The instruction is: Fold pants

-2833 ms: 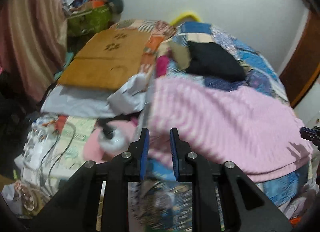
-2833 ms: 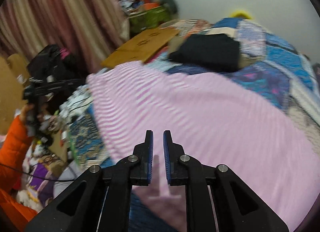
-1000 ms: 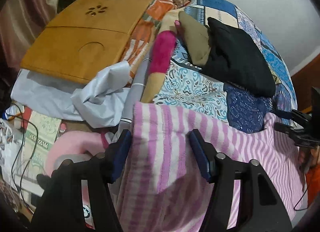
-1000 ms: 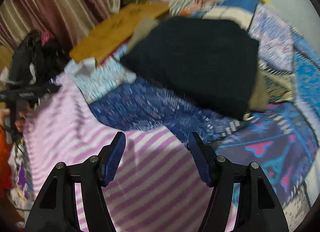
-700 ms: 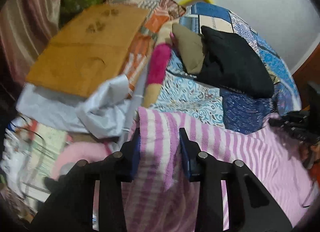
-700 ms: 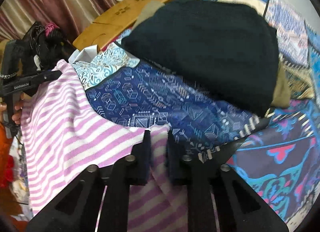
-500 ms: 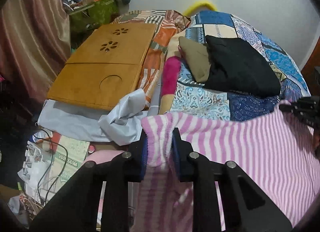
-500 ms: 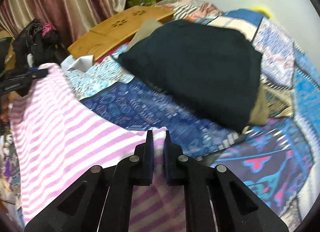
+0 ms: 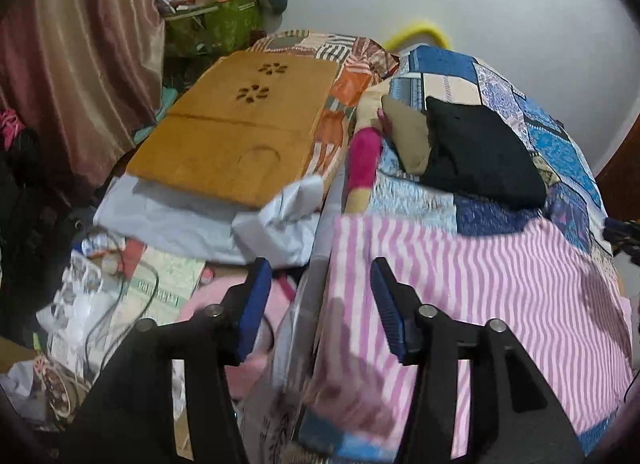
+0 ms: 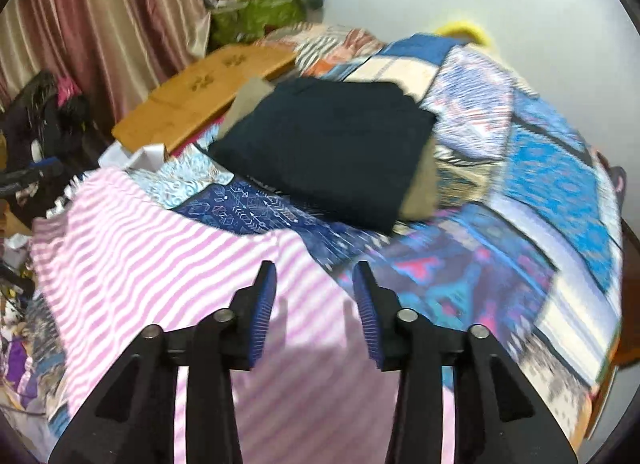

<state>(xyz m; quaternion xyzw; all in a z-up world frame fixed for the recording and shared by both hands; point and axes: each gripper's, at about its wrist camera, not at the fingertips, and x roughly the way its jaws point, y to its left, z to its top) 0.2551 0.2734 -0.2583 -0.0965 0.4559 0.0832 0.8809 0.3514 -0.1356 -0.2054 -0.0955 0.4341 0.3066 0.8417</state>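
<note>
Below both spread tools, left tool (image 9: 318,304) and right tool (image 10: 314,304), striped pants (image 9: 480,284) lie flat, ungripped.

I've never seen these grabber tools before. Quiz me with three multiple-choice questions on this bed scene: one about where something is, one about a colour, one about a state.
1. Where does the black folded garment lie?
A. On the patchwork quilt, beyond the striped pants
B. On the wooden board
C. Between the right gripper's fingers

2. What colours are the pants' stripes?
A. Blue and yellow
B. Pink and white
C. Green and black

3. What state are the left gripper and right gripper in?
A. Both clamped on the pants
B. Only the left is clamped
C. Both open, holding nothing

Answers:
1. A, it rests on the quilt past the pants' far edge.
2. B, pink and white bands cover the cloth.
3. C, both pairs of blue pads stand wide apart above the flat cloth.
</note>
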